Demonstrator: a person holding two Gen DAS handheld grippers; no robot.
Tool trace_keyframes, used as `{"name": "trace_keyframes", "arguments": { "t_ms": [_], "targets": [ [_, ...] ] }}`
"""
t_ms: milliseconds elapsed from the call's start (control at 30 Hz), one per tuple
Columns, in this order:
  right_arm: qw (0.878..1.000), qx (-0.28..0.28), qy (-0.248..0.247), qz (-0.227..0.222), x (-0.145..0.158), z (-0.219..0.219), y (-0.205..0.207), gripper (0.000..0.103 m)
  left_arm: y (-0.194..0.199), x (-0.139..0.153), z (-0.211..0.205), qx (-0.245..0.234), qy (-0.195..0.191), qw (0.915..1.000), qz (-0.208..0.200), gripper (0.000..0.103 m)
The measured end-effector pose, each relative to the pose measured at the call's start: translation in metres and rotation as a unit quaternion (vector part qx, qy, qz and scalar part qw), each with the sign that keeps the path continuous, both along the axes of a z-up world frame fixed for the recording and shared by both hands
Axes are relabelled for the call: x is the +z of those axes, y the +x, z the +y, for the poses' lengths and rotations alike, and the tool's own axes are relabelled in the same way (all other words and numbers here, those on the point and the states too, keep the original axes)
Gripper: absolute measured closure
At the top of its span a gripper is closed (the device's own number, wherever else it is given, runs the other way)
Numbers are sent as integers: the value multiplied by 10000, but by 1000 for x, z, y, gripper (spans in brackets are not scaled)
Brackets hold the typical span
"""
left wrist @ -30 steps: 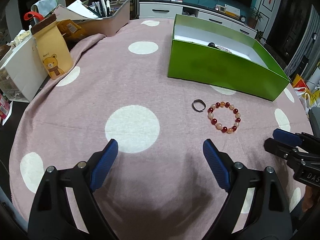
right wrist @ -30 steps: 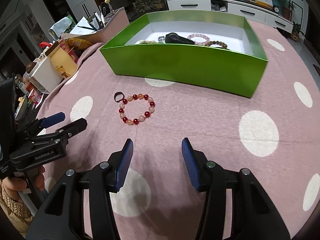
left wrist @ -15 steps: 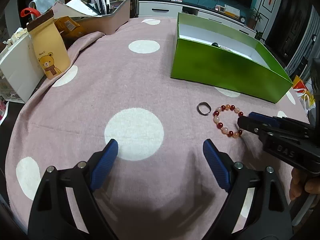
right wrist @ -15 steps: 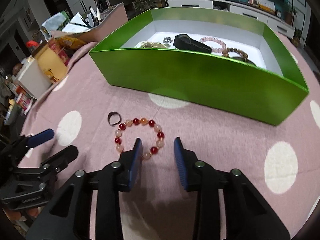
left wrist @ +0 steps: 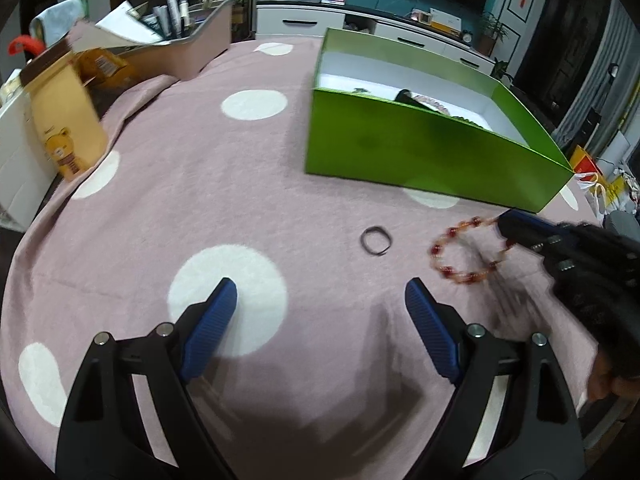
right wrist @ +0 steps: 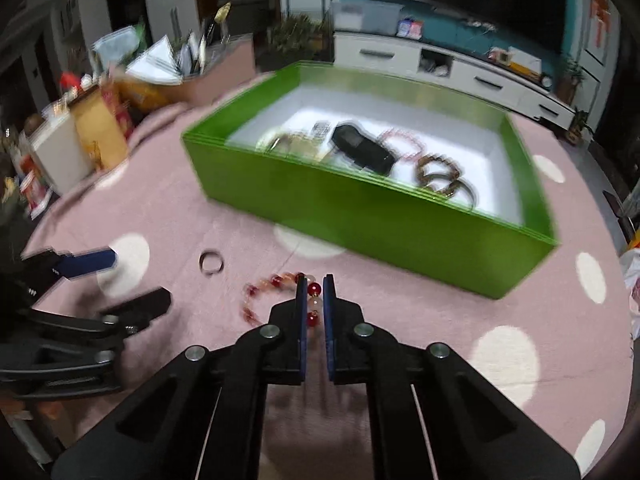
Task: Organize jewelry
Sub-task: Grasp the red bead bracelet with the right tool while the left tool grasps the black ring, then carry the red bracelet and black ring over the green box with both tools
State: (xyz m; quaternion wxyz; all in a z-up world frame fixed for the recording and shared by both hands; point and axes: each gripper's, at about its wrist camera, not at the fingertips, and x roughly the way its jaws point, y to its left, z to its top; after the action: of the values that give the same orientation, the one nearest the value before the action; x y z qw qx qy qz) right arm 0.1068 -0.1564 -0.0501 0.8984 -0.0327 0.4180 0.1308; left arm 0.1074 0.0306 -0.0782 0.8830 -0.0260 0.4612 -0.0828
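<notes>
My right gripper (right wrist: 313,288) is shut on a red and peach bead bracelet (right wrist: 276,292) and holds it lifted off the pink dotted cloth; the bracelet (left wrist: 466,250) hangs from it in the left wrist view too. A small dark ring (left wrist: 376,241) lies on the cloth left of the bracelet, also in the right wrist view (right wrist: 211,262). The green box (right wrist: 360,204) behind holds several bracelets and a black case (right wrist: 362,148). My left gripper (left wrist: 320,312) is open and empty, near the ring.
A tan bear-print bag (left wrist: 66,120), a white box (left wrist: 16,160) and a tray of pens and papers (left wrist: 176,40) stand along the cloth's left edge. A white cabinet (left wrist: 360,26) lies beyond the table.
My right gripper closed on the bead bracelet and lifted it off the cloth toward the green box. The left gripper stayed open and nearly still.
</notes>
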Motion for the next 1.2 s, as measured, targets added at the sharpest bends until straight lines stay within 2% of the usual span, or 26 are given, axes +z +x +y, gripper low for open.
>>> {"name": "trace_keyframes", "arguments": {
  "t_ms": [100,333,433,533,567,600,867,1200],
  "targets": [
    [9997,-159,124,-126,12,-21,-5,96,7,-1,-13,-167,-19,9999,-38,23],
    [9987,-357,366,-86,11,-48,-18,96,25,-11,-34,-326,163,9993,6,45],
    [9983,-377,446,-88,10,-52,-20,96,30,-12,-40,-352,304,9989,-81,50],
    [9980,-366,502,-106,10,-52,-22,96,32,-13,-46,-364,453,9982,-178,67],
    [9979,-362,519,-111,10,-53,-22,96,32,-13,-46,-371,490,9979,-213,77],
    [9979,-361,531,-113,10,-53,-23,96,32,-13,-46,-386,476,9978,-241,82],
    [9974,-384,604,-128,10,-58,-24,96,24,-11,-42,-450,281,9983,-222,82],
    [9964,-405,662,-345,29,-65,-32,96,-2,15,-31,-461,-9,9983,-360,82]
  ]
}}
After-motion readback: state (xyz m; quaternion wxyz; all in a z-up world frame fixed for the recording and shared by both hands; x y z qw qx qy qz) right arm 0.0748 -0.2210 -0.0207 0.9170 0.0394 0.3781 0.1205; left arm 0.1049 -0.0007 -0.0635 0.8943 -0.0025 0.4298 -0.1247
